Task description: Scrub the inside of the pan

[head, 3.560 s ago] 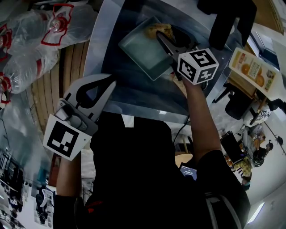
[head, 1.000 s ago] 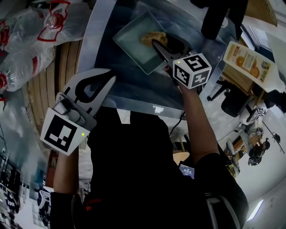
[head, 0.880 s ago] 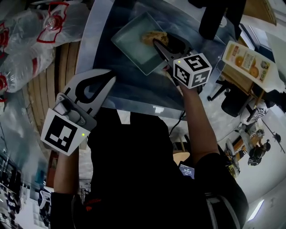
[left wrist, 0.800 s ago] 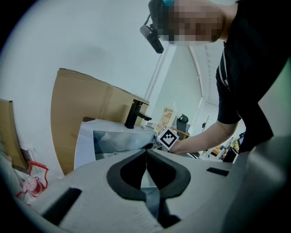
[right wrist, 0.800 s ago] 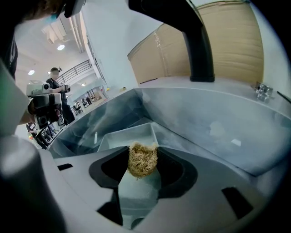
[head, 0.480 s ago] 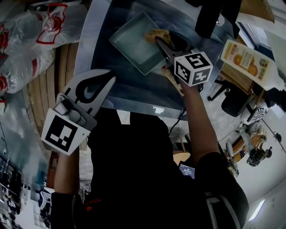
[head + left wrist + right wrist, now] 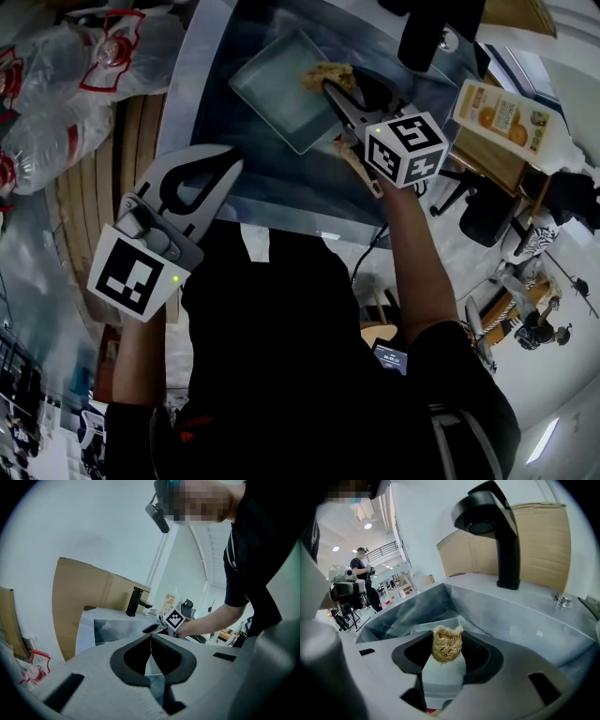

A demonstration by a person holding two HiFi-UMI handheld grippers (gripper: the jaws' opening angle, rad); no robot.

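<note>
A rectangular pale-teal pan [image 7: 277,94] lies in the steel sink [image 7: 202,84]. A tan fibrous scrubber [image 7: 325,74] rests on the pan's far right end, with my right gripper [image 7: 331,87] shut on it. In the right gripper view the scrubber [image 7: 446,643] sticks up between the jaws over the pan [image 7: 443,674]. My left gripper [image 7: 234,169] is held back at the sink's near rim, away from the pan. Its jaws are shut on nothing, as seen from the left gripper [image 7: 151,637] itself.
A black faucet [image 7: 497,531] rises over the sink's far side. An orange-labelled carton [image 7: 502,117] stands to the right. Bagged plastic bottles [image 7: 75,75] lie to the left. Brown cardboard [image 7: 84,597] stands behind the sink.
My right gripper has shifted the scrubber a little back and forth over the pan's right end. The left gripper has stayed where it was.
</note>
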